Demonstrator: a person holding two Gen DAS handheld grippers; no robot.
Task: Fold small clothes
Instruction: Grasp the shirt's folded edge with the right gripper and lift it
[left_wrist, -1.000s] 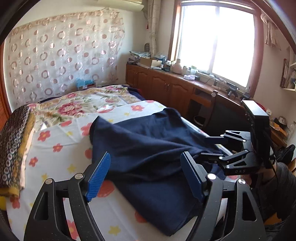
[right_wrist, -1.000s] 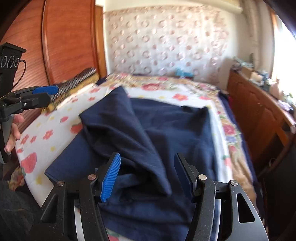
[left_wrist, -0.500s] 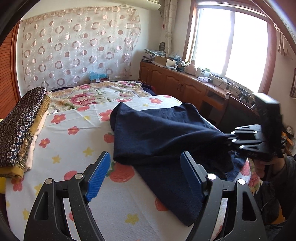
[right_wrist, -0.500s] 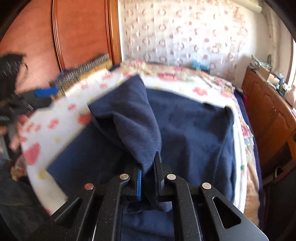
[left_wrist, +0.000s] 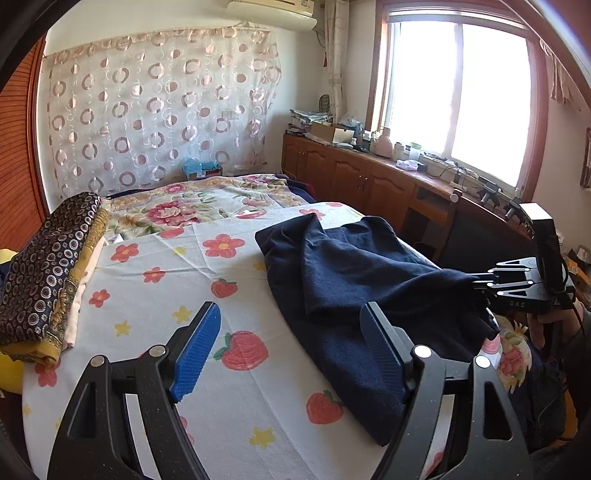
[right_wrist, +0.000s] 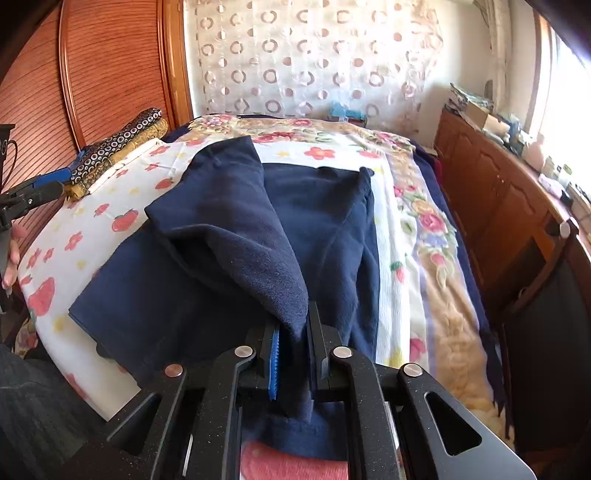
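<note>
A navy blue garment (left_wrist: 351, 269) lies rumpled on the flowered bed sheet (left_wrist: 184, 280). One layer of it is folded over the rest and drawn to a peak. My right gripper (right_wrist: 295, 325) pinches that peak of the navy garment (right_wrist: 229, 229) near the bed's front edge. Its jaws are opening slightly, and the cloth is still pressed between the pads. In the left wrist view the right gripper (left_wrist: 476, 282) holds the cloth taut at the right. My left gripper (left_wrist: 290, 314) hovers open over the sheet beside the garment's left edge, with nothing between its fingers.
A folded stack of dark patterned and yellow cloth (left_wrist: 48, 273) lies at the bed's left edge. A wooden cabinet (left_wrist: 369, 181) with clutter on top runs under the window. A dark chair (right_wrist: 546, 295) stands beside the bed at the right.
My right gripper went from open to shut on a fold of the navy garment, then drew it back toward the bed's front edge. The left gripper stayed open.
</note>
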